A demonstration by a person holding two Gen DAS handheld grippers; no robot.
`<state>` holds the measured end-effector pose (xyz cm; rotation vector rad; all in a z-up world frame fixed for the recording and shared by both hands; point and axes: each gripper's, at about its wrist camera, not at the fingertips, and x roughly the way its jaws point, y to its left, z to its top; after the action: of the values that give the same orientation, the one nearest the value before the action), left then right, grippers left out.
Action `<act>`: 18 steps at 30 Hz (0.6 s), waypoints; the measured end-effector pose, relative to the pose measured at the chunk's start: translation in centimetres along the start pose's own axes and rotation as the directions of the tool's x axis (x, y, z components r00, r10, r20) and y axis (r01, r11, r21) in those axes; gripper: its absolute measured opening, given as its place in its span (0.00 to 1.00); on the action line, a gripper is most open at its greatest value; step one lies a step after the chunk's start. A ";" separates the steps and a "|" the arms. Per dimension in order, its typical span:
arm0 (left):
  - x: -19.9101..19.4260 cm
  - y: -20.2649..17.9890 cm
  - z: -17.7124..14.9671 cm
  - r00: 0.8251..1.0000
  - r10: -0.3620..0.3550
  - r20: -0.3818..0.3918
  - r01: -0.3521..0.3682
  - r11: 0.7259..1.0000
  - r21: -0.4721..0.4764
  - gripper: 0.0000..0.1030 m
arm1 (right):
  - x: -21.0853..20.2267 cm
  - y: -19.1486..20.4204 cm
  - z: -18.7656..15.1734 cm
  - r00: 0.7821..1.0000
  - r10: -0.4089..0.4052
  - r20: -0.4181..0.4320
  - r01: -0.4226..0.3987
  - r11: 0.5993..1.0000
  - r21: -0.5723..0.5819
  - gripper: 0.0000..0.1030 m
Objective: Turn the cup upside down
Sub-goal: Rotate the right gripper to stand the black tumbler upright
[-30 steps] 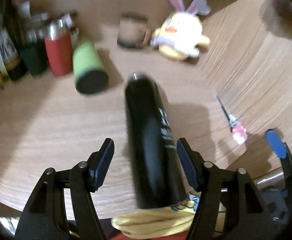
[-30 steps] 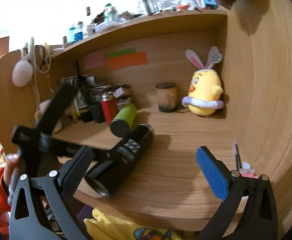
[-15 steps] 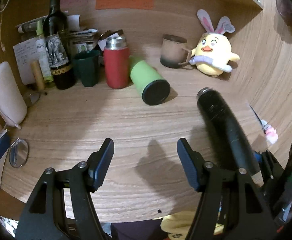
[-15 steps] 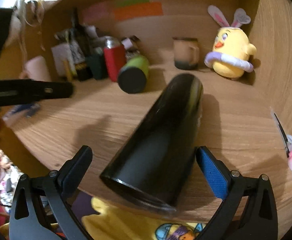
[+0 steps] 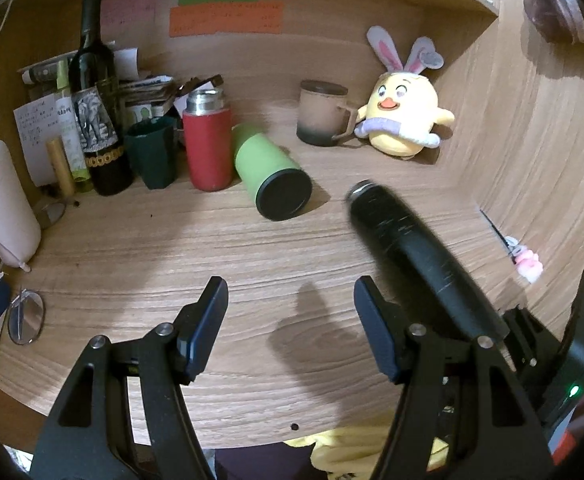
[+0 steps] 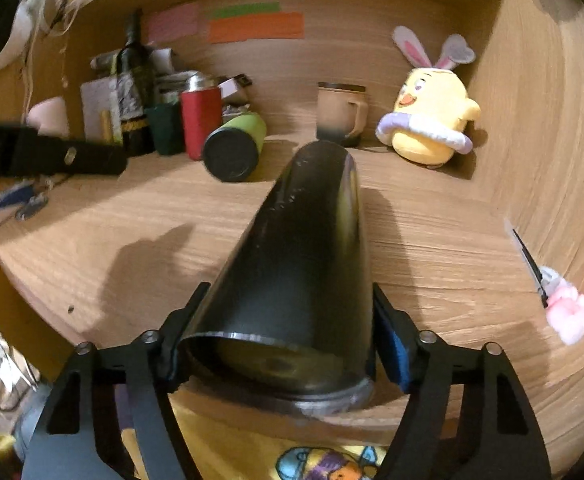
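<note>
The tall black cup [image 6: 304,264] lies along my right gripper's line of sight, its open mouth toward the camera and its closed end pointing at the back of the desk. My right gripper [image 6: 287,336] is shut on it near the mouth, both pads pressed on its sides. In the left wrist view the same cup [image 5: 420,256] slants at the right, held above the wooden desk [image 5: 171,256]. My left gripper [image 5: 292,320] is open and empty over the desk's front, left of the cup.
At the back stand a wine bottle [image 5: 95,120], a dark green cup [image 5: 151,152], a red flask [image 5: 205,144], a lying green tumbler [image 5: 271,176], a beige mug [image 5: 324,114] and a yellow plush chick [image 5: 404,120]. Glasses [image 5: 25,318] lie left; a pen [image 6: 532,268] right.
My right gripper closed on the black cup, which now points straight away from it. My left gripper, which had the cup between its fingers a second ago, stands apart from it.
</note>
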<state>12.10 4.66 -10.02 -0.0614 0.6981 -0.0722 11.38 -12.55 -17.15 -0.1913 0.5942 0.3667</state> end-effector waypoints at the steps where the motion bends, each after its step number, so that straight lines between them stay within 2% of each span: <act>1: -0.2 0.0 0.0 1.000 -0.001 0.005 0.001 1.000 0.000 0.63 | -0.2 0.1 -0.2 1.000 0.006 -0.003 -0.006 1.000 -0.010 0.61; 5: -1.3 -0.4 0.1 0.999 -0.008 0.036 0.007 1.000 0.008 0.63 | -1.1 0.4 -0.6 1.000 0.028 -0.004 -0.028 0.999 -0.035 0.59; 11: -3.0 -0.8 0.4 0.996 -0.028 0.084 0.026 0.999 0.025 0.63 | -3.6 0.0 0.4 0.996 0.045 0.080 -0.043 0.999 -0.028 0.58; 18: -5.9 -2.1 1.7 0.981 -0.118 0.153 0.107 0.991 0.081 0.64 | -5.7 -0.5 2.8 0.983 0.080 0.165 -0.080 0.997 -0.004 0.58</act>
<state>8.58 3.18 -4.74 -0.0363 0.5332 -0.1995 8.61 -13.79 -11.51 -0.1327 0.4395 0.4551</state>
